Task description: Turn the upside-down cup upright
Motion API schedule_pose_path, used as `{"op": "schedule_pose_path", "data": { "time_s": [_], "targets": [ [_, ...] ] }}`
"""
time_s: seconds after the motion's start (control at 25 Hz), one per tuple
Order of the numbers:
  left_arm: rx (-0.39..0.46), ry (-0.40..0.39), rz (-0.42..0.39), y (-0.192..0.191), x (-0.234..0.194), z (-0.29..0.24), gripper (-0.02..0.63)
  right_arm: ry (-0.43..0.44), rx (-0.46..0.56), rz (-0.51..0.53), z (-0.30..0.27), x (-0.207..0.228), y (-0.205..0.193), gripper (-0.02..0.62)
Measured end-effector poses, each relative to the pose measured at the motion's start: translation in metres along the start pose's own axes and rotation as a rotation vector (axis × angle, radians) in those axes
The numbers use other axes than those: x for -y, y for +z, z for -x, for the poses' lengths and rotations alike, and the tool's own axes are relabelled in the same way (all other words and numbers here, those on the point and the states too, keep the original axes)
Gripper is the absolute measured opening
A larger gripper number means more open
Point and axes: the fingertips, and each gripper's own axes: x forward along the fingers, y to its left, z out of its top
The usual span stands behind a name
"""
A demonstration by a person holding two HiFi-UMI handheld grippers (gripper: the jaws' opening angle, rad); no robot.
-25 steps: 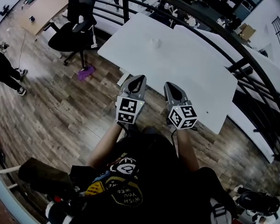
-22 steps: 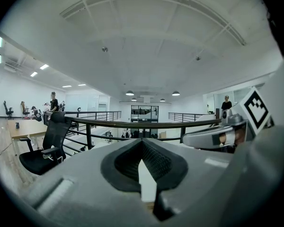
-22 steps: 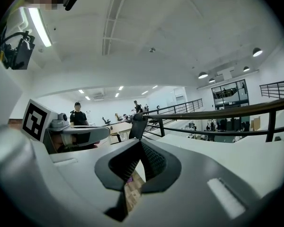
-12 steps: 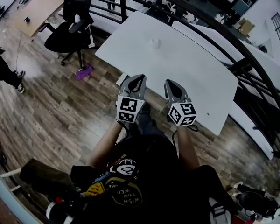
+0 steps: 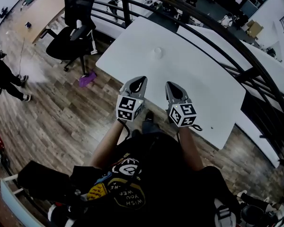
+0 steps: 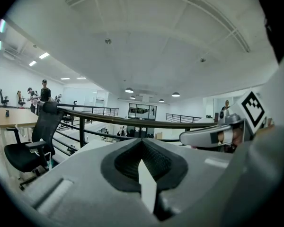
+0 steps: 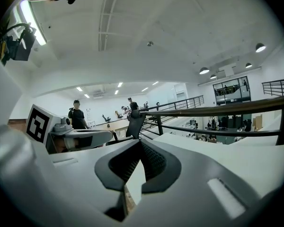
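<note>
Both forearms reach forward side by side, with the left gripper (image 5: 140, 81) and right gripper (image 5: 172, 86) at the table's (image 5: 203, 79) near edge, pointing almost level. Both pairs of jaws are closed and empty. The cup (image 5: 157, 51) stands on the table well beyond them.

Inspected: left gripper (image 5: 142, 78). The shell is light grey moulded plastic and narrows toward the jaws. Just behind the jaws is a diamond-shaped recess with black ribbed lining (image 6: 125, 162). Furthest back from the jaws sits a white cube (image 5: 129, 109) with black square markers. The right gripper (image 5: 170, 83) has the same build and its own marker cube (image 5: 183, 114). The person wears a black T-shirt (image 5: 151, 160) with a yellow and white printed graphic (image 5: 124, 186).
</note>
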Motion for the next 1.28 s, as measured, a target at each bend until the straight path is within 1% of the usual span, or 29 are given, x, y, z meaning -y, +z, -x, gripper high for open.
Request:
{"op": "schedule_pose_path", "data": {
  "time_s": [0.08, 0.24, 0.48, 0.72, 0.96, 1.12, 1.28],
  "targets": [
    [0.003, 0.004, 0.001, 0.002, -0.009, -0.016, 0.003, 0.009, -0.005, -0.002, -0.014, 0.011, 0.003, 0.002],
    [-0.016, 0.018, -0.024, -0.004, -0.039, -0.055, 0.003, 0.023, -0.009, -0.002, -0.06, 0.034, 0.003, 0.002],
    [-0.045, 0.03, -0.049, -0.007, -0.042, -0.099, 0.003, 0.041, -0.052, -0.006, -0.091, 0.072, -0.004, 0.002],
    [-0.075, 0.012, -0.086, -0.018, -0.055, -0.135, 0.003, 0.057, -0.074, 0.024, -0.123, 0.093, -0.016, 0.002],
    [-0.141, 0.016, -0.115, -0.052, -0.083, -0.17, 0.003, 0.059, -0.131, 0.014, -0.169, 0.112, -0.047, 0.002],
    [-0.2, 0.008, -0.087, -0.084, -0.102, -0.192, 0.003, 0.023, -0.151, 0.013, -0.198, 0.126, -0.065, 0.002],
    [-0.272, 0.015, -0.086, -0.113, -0.126, -0.212, 0.003, 0.038, -0.163, 0.048, -0.233, 0.137, -0.09, 0.002]
  ]
}}
